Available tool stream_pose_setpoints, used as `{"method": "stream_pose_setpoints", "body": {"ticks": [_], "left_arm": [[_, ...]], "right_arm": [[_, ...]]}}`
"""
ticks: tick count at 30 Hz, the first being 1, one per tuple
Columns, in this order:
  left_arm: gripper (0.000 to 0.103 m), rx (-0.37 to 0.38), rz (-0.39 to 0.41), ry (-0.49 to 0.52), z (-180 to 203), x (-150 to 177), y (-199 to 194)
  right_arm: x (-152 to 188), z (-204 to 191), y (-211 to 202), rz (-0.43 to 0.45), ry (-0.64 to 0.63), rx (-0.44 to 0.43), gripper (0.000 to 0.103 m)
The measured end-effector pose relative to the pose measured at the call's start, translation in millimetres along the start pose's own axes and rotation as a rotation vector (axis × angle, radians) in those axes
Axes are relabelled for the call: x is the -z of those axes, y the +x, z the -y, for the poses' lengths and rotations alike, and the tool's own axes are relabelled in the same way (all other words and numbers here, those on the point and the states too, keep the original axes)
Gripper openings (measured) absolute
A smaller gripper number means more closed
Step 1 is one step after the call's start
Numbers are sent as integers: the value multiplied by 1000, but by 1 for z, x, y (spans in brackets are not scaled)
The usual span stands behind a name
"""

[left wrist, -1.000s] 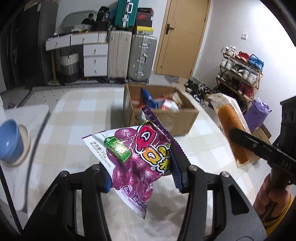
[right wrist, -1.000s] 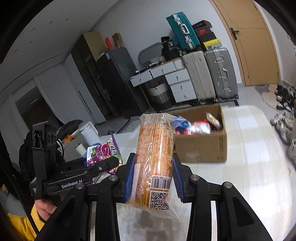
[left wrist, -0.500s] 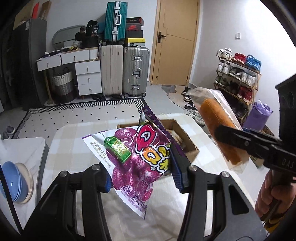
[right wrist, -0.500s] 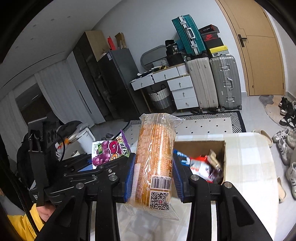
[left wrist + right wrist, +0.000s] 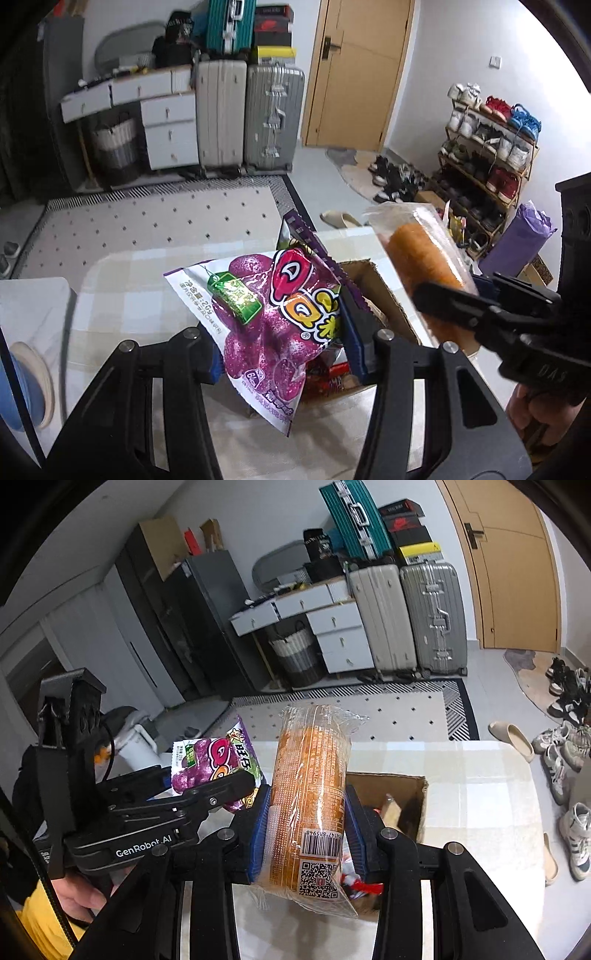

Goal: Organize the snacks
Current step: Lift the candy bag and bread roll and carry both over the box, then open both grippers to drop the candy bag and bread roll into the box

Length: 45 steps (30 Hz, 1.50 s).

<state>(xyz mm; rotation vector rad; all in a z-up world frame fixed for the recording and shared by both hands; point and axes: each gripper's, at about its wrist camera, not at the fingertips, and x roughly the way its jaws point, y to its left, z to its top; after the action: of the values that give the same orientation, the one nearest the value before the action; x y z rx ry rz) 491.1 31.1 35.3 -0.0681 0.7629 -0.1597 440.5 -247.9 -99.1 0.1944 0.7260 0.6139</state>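
Note:
My left gripper is shut on a purple grape candy bag and holds it above the near edge of an open cardboard box. My right gripper is shut on an orange bread roll in clear wrap, held upright over the same box. The roll and right gripper show at the right of the left wrist view. The candy bag and left gripper show at the left of the right wrist view. Snack packets lie inside the box.
The box stands on a table with a pale checked cloth. Blue bowls sit at the table's left. Suitcases, white drawers and a shoe rack stand across the room by a wooden door.
Both grippers have moved forward and up over the box, each still holding its snack. The box now lies close below the fingers instead of further ahead.

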Motion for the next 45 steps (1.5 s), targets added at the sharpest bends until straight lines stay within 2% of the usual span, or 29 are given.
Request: {"method": "stream_pose_setpoints", "body": {"ticks": [7, 15, 30, 33, 36, 45], "left_arm": [[47, 14, -87, 30, 5, -7, 77], [47, 14, -149, 62, 21, -3, 126], [50, -1, -191, 117, 38, 15, 149], [56, 8, -197, 106, 37, 16, 150], [74, -2, -171, 93, 32, 17, 144], [78, -75, -94, 90, 18, 23, 108]], "right_arm": [[4, 24, 29, -47, 29, 29, 38], [4, 30, 48, -86, 36, 32, 38], [5, 29, 53, -103, 28, 44, 38], [5, 27, 55, -110, 25, 46, 38], [5, 27, 56, -118, 26, 45, 38], [2, 29, 64, -137, 24, 93, 38]]}}
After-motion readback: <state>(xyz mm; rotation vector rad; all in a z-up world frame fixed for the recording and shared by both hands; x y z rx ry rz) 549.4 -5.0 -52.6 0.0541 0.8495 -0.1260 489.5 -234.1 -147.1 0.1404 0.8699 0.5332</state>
